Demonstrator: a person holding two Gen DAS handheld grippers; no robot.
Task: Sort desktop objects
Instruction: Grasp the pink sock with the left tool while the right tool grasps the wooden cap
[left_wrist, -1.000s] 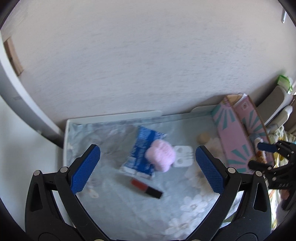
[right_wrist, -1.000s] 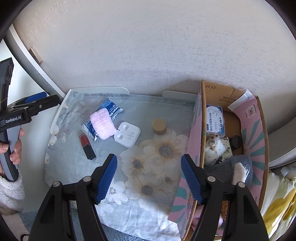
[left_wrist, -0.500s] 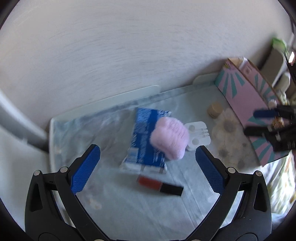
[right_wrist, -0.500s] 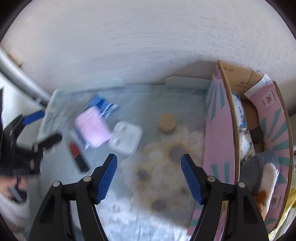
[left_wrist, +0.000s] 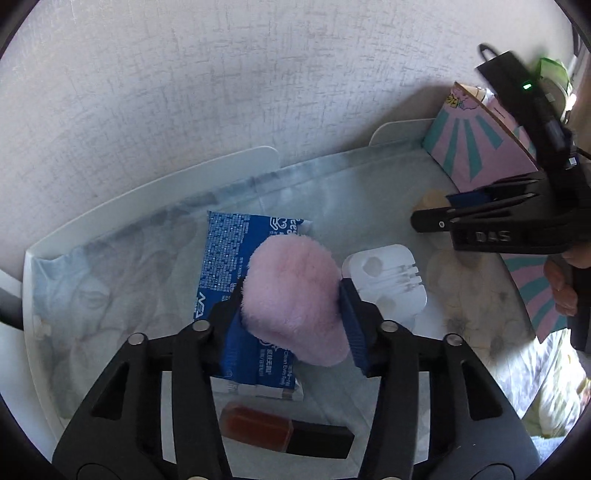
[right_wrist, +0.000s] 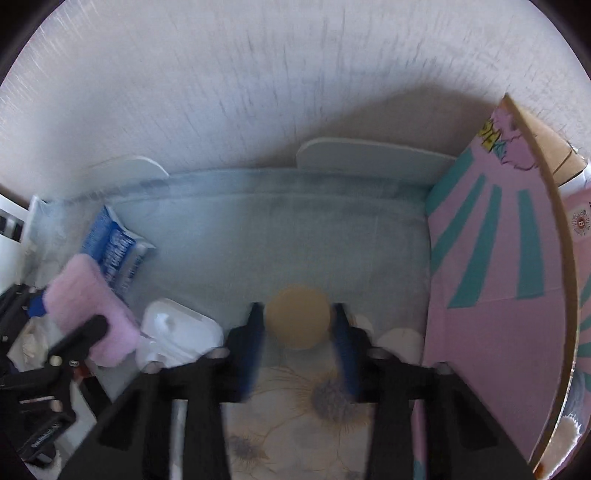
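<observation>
Left gripper: jaws, wide apart a second ago, now pressed against the pink plush pad, which lies on the blue wipes packet. Right gripper: jaws narrowed around the tan round lid; contact blurred, not determinable. Adjacent: white earphone case, lipstick, pink box.

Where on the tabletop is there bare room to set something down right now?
Bare cloth lies along the back rim, between the blue packet and the pink box, behind the tan puck. The left side is crowded: pink puff, white case, lipstick.
</observation>
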